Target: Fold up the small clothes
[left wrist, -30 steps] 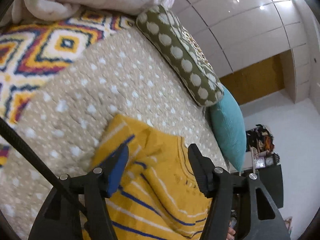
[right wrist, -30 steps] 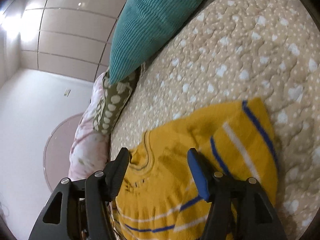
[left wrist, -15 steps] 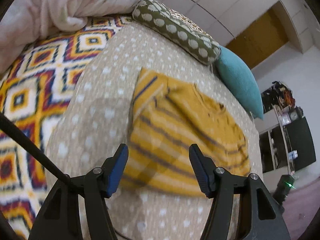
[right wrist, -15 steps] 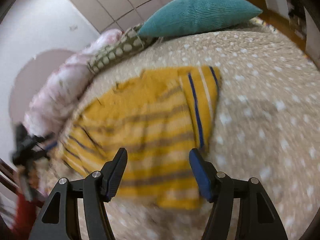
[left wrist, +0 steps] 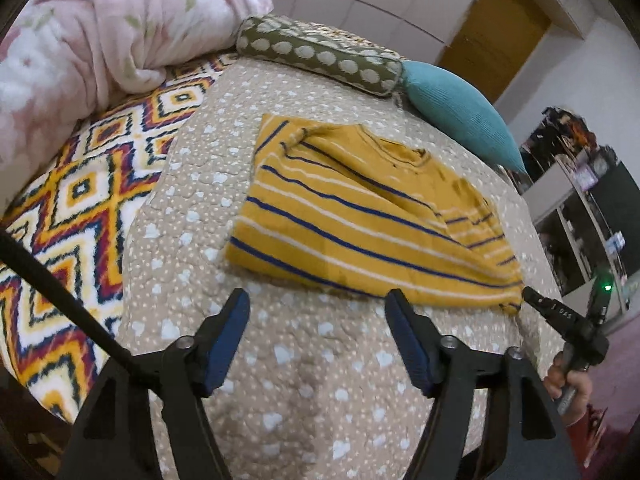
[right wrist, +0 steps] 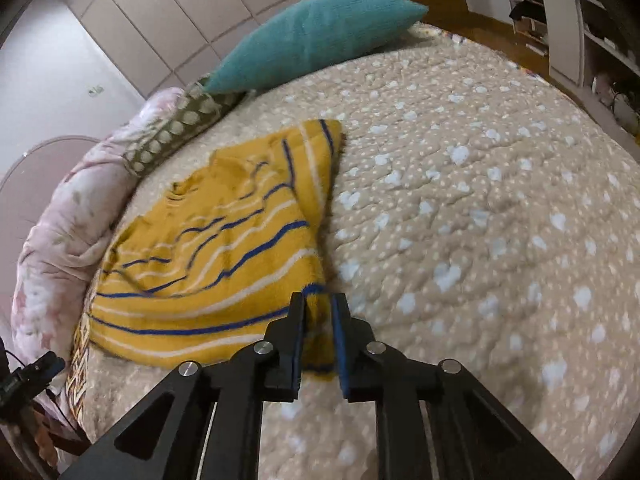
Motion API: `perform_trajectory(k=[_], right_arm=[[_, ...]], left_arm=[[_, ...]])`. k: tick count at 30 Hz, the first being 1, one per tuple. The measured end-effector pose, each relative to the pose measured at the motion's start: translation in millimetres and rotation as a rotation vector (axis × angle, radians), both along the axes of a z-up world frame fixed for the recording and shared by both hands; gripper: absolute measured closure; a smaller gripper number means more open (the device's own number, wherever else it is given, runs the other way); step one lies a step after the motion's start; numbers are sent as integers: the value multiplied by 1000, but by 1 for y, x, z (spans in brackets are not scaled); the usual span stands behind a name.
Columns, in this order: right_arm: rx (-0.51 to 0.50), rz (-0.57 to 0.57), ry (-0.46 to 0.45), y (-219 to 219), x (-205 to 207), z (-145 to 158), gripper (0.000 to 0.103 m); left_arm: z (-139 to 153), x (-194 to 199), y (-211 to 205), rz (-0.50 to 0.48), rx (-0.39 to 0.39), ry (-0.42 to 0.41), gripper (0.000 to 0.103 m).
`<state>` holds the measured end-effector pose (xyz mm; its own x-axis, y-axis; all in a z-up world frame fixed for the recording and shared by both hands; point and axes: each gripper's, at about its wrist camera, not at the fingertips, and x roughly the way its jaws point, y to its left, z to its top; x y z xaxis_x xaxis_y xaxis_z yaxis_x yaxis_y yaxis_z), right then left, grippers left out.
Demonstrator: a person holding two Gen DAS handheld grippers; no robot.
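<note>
The right tool is being kept clenched on the near corner of the yellow striped sweater; the left tool is being held released, with its jaws spread wide over bare bedspread just short of the sweater's hem; the sweater is being left spread flat on the dotted beige bedspread, sleeves folded inward; a teal pillow, a spotted cushion and a pink blanket are being seen beyond it.
</note>
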<state>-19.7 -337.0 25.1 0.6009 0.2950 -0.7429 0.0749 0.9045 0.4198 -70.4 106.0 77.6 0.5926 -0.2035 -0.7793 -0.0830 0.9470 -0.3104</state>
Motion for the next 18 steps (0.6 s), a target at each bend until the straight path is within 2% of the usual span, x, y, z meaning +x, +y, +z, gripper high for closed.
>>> perform_trajectory(k=[5, 7, 11, 14, 18], right_arm=[[-25, -21, -60, 8, -44, 12, 84], [-19, -20, -72, 13, -56, 14, 79], [-38, 0, -68, 27, -78, 10, 74], [-124, 15, -61, 39, -83, 2, 69], [-230, -3, -32, 45, -82, -14, 69]], left_arm=[[-14, -14, -21, -8, 28, 8, 33], [-20, -23, -31, -4, 77, 0, 33], [-41, -33, -37, 4, 98, 29, 33], [-66, -32, -34, 31, 99, 99, 33], [-80, -31, -34, 37, 131, 114, 33]])
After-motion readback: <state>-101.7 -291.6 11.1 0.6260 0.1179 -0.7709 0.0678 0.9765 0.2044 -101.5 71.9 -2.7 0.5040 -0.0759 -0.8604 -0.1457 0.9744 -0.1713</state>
